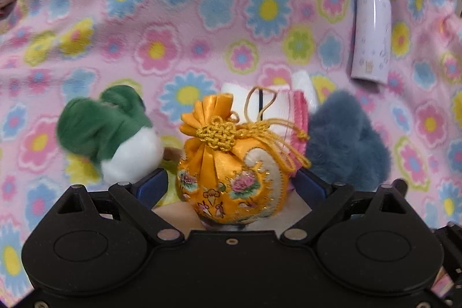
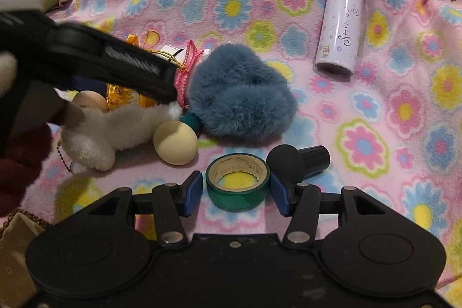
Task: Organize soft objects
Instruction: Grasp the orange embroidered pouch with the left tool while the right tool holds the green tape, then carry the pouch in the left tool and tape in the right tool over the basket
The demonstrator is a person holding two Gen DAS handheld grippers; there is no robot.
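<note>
Left tool (image 1: 231, 181) wide around orange pouch (image 1: 231, 178), no grip yet — right tool (image 2: 235, 189) wide, straddling tape roll (image 2: 237, 184) — I'd say sorting barely begun.

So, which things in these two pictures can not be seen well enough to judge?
- Left wrist view: the underside of the orange embroidered satin pouch is hidden behind the left tool body, so contact cannot be judged.
- Left wrist view: the white and pink folded item is mostly hidden behind the pouch.
- Right wrist view: the pouch is mostly covered by the blurred left tool.
- Right wrist view: the dark red object is cut by the left edge.
</note>
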